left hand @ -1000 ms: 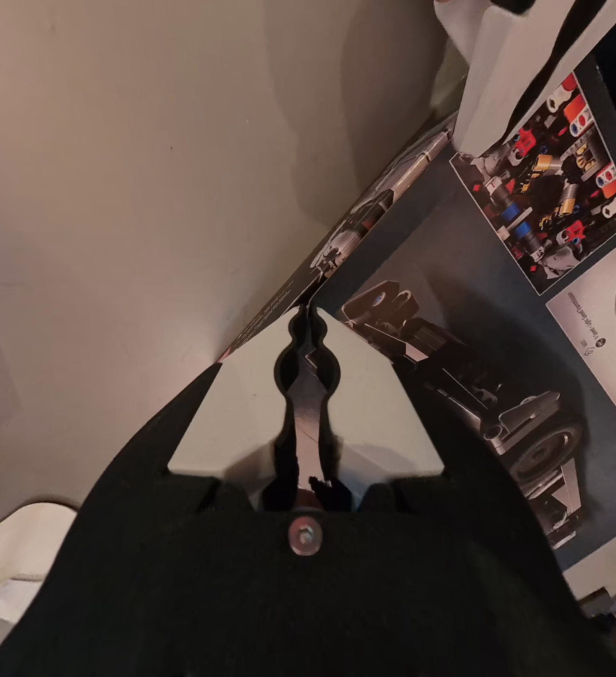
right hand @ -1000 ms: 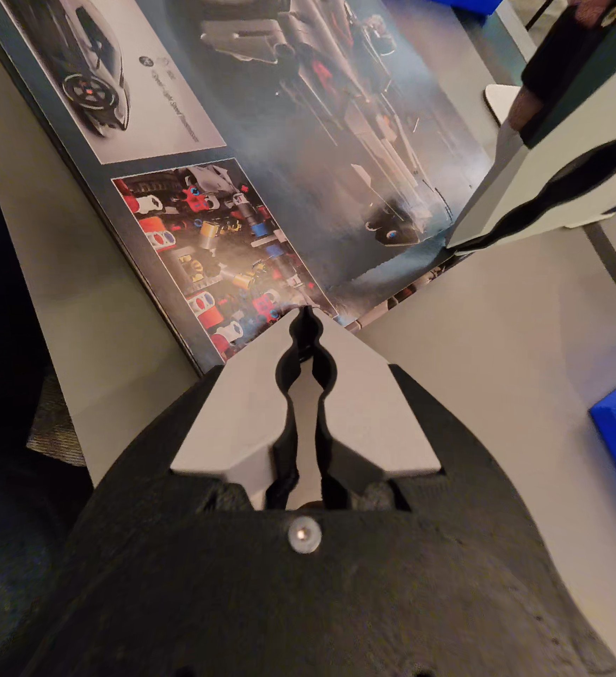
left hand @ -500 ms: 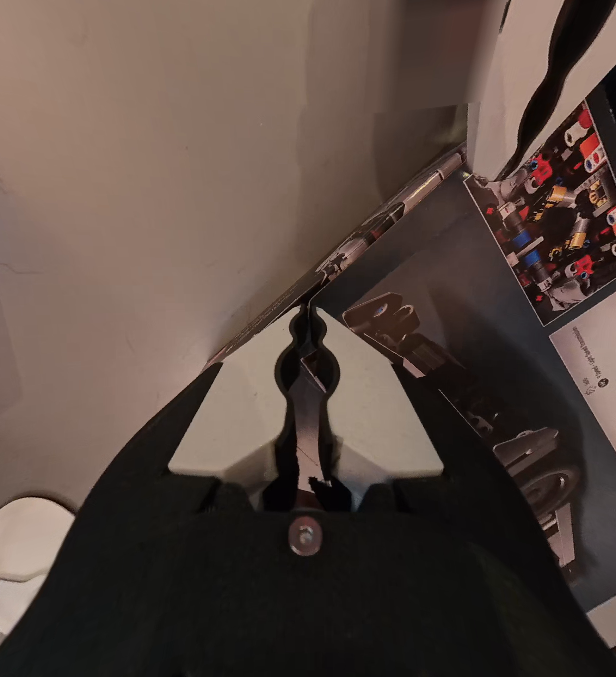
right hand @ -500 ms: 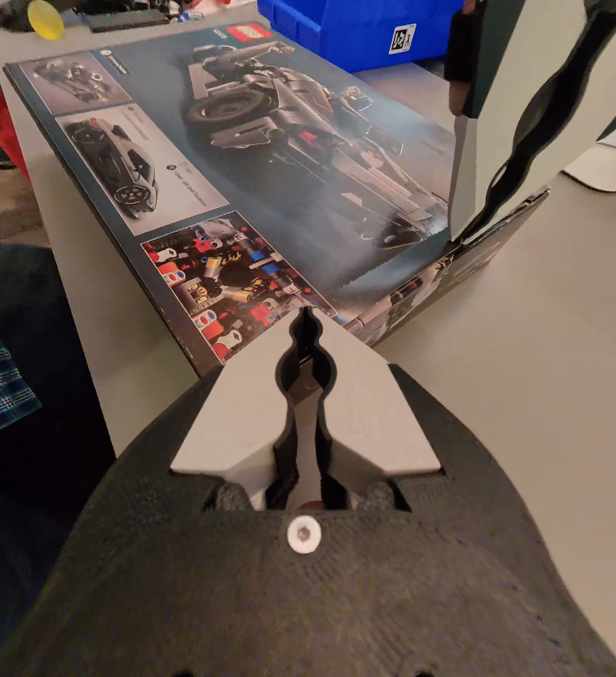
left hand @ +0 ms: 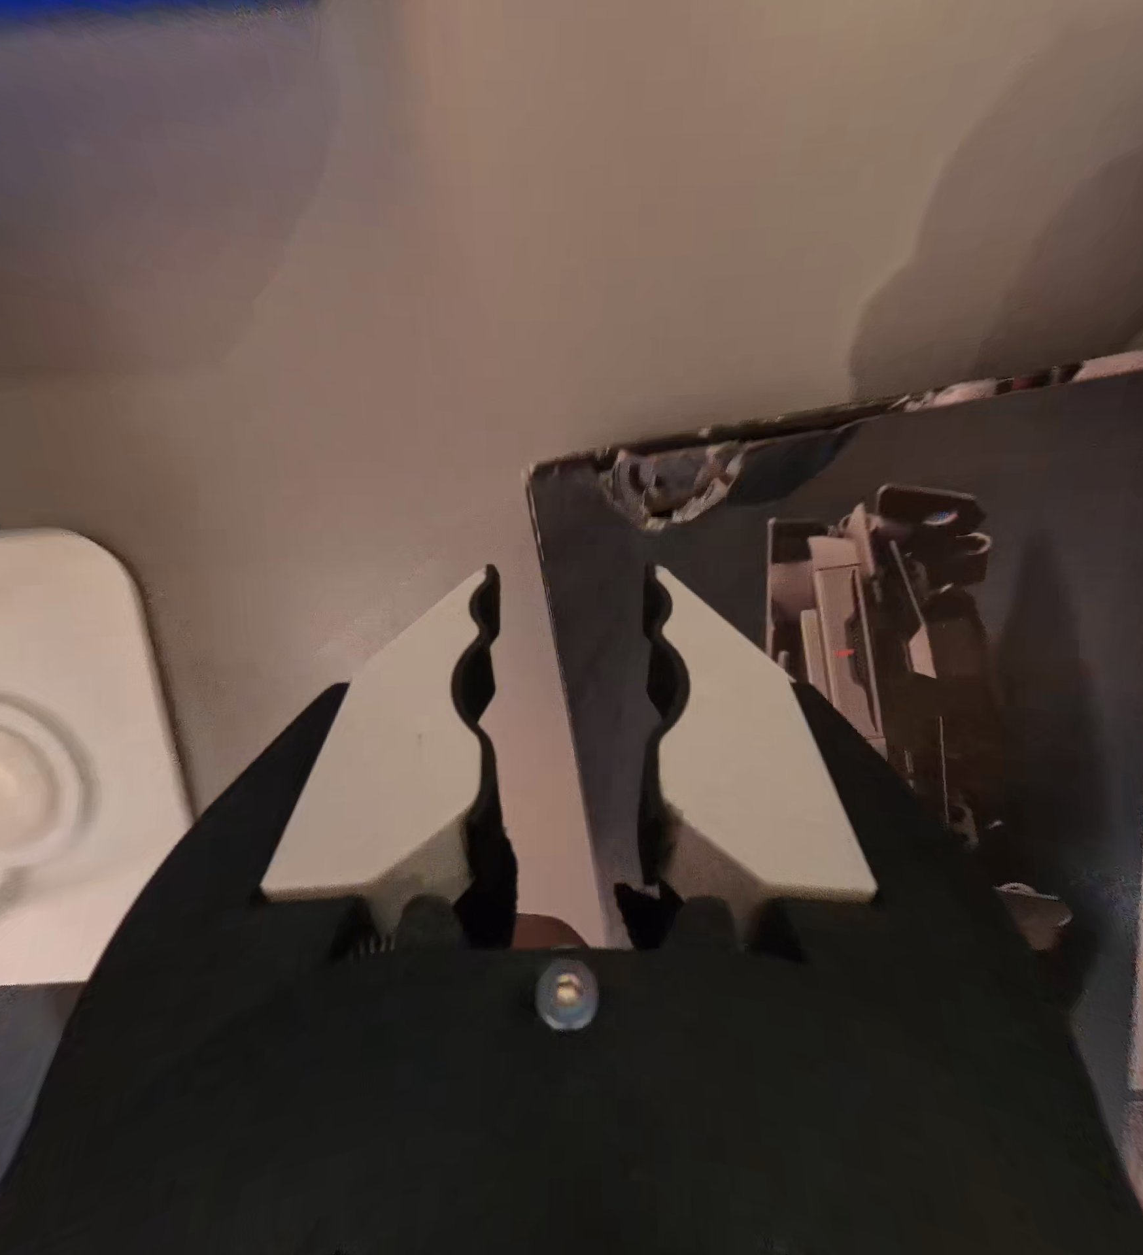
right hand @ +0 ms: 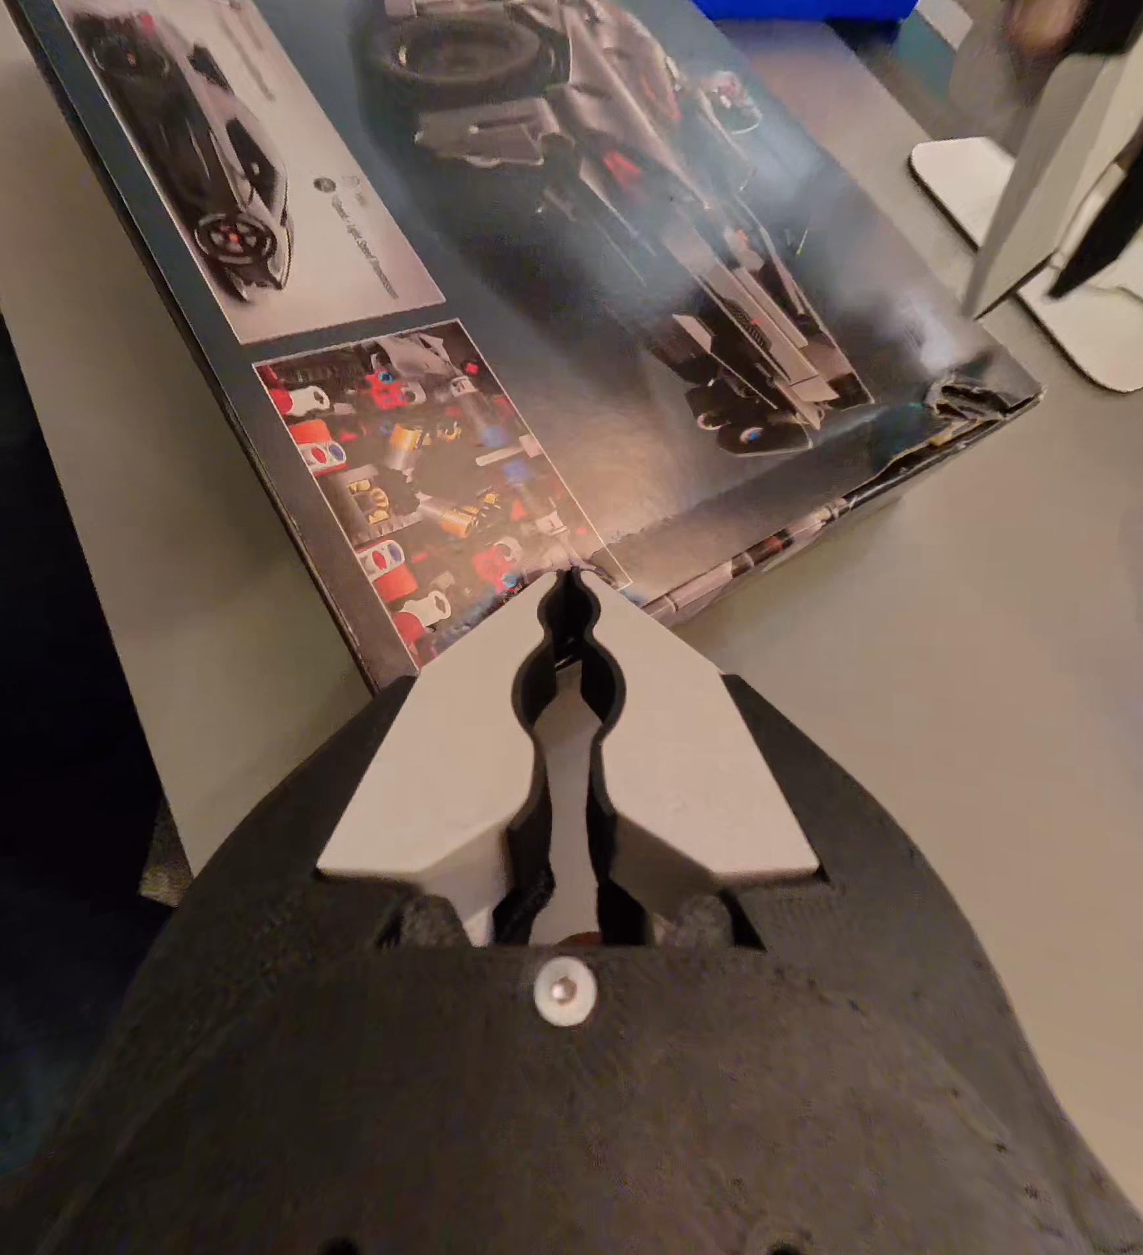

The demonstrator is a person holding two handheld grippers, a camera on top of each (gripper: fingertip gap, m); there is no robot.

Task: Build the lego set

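Lying flat on the worktop (right hand: pixel 963 679), the dark lego box (right hand: pixel 623 285) has a torn corner — left hand-held gripper (left hand: pixel 572 577) agape above it, right hand-held gripper (right hand: pixel 572 577) pinching its near edge.

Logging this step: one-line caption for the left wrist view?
Left gripper, fingers apart, above the lego box's torn corner on the table.

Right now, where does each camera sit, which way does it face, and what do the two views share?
Left wrist view: sits on the left tongs, looking down along their open fingers at the torn corner of the lego box and the beige table; a white tray lies to the side.
Right wrist view: sits on the right tongs, shut at the box's near edge, facing across its printed top; the left tongs show blurred at the upper right.
Shared: the lego box, its torn corner, the table, the white tray.
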